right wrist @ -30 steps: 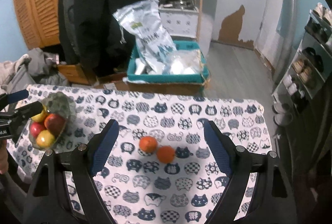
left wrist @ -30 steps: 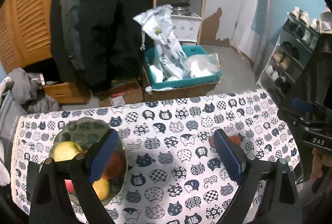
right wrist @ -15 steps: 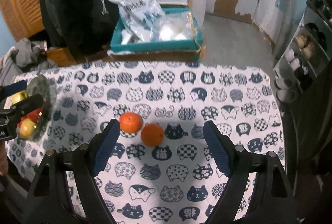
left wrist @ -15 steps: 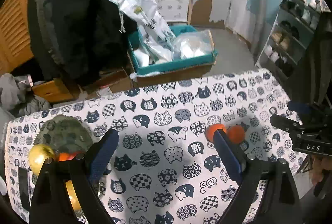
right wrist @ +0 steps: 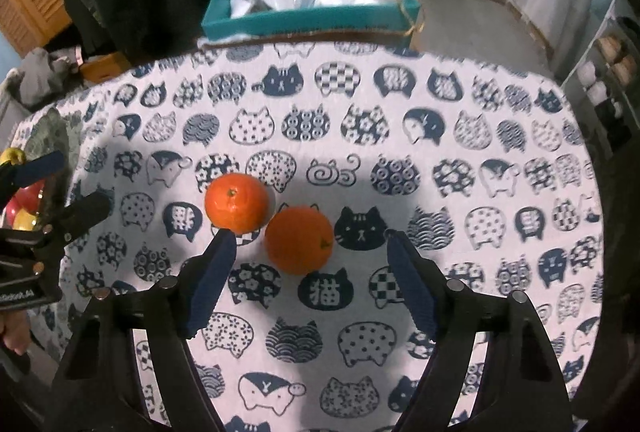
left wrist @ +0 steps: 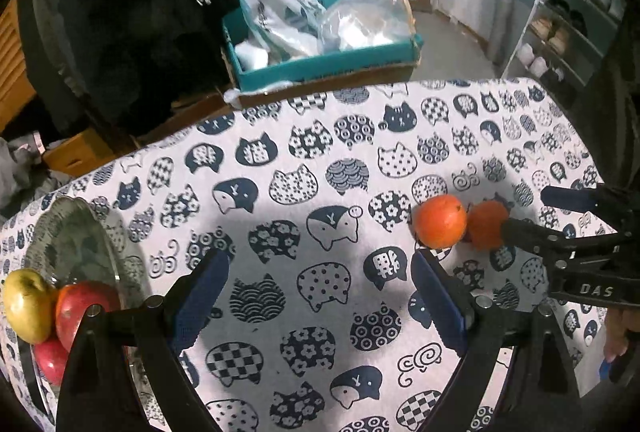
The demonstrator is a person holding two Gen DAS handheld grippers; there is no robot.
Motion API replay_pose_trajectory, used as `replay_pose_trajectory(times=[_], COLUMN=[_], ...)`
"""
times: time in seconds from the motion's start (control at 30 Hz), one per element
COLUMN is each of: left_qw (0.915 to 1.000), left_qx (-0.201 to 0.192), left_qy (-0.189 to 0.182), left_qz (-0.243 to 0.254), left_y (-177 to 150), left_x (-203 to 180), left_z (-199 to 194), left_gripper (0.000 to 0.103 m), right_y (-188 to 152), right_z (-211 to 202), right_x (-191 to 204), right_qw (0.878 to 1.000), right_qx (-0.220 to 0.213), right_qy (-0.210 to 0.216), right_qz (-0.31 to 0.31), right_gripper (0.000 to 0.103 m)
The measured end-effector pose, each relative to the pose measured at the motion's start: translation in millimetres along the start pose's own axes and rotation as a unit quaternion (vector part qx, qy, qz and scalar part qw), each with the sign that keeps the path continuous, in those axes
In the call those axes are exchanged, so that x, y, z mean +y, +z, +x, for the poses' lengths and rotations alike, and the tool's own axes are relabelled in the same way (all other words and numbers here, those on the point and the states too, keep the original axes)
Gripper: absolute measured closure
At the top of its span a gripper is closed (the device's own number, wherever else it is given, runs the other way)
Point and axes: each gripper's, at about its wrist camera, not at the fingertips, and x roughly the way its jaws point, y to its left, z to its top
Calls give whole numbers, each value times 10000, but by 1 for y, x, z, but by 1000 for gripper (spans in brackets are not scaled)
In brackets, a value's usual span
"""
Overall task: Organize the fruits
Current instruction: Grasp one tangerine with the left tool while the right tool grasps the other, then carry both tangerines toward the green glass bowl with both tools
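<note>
Two oranges are sitting on the bench's cat-print cloth (right wrist: 440, 104), touching each other: the left orange (right wrist: 236, 202) and the right orange (right wrist: 299, 239). You are holding your right claw (right wrist: 308, 260) pointed steeply down over them, its jaws closing but not yet pressing on anything; the right orange is lying just ahead of the gap between the blue pads, and the tip of the left pad (right wrist: 214, 272) is sitting just below the left orange. Your left claw (left wrist: 318, 296) is hanging with its jaws wide apart over bare cloth, nothing between them. Off to its left, a glass bowl (left wrist: 76, 232) near the bench edge is holding a yellow apple (left wrist: 26, 306) and red apples (left wrist: 82, 308). Beyond the far edge of the bench, a teal box (right wrist: 312, 18) of plastic bags is standing on the floor.
</note>
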Motion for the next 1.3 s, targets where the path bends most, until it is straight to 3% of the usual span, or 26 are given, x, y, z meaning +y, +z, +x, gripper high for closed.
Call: replay_pose_trajectory(times=[0.27, 0.43, 0.9, 1.3], left_qw=[9998, 9994, 9980, 9962], left_qx=[130, 151, 188, 388], left_qy=[-109, -244, -602, -778], left_qz=[-101, -181, 17, 65], left_y=[0, 3, 16, 24], left_x=[1, 0, -38, -70], left_z=[16, 20, 36, 60], left_gripper=[9, 9, 9, 9], right_y=[-2, 0, -10, -17], right_z=[33, 39, 12, 2], right_x=[-2, -2, -54, -75], right_qw=[9991, 9987, 9972, 9949], right_qx=[305, 347, 75, -10], right_qy=[225, 312, -225, -250], right_qz=[187, 209, 703, 982], right_gripper=[36, 58, 59, 59])
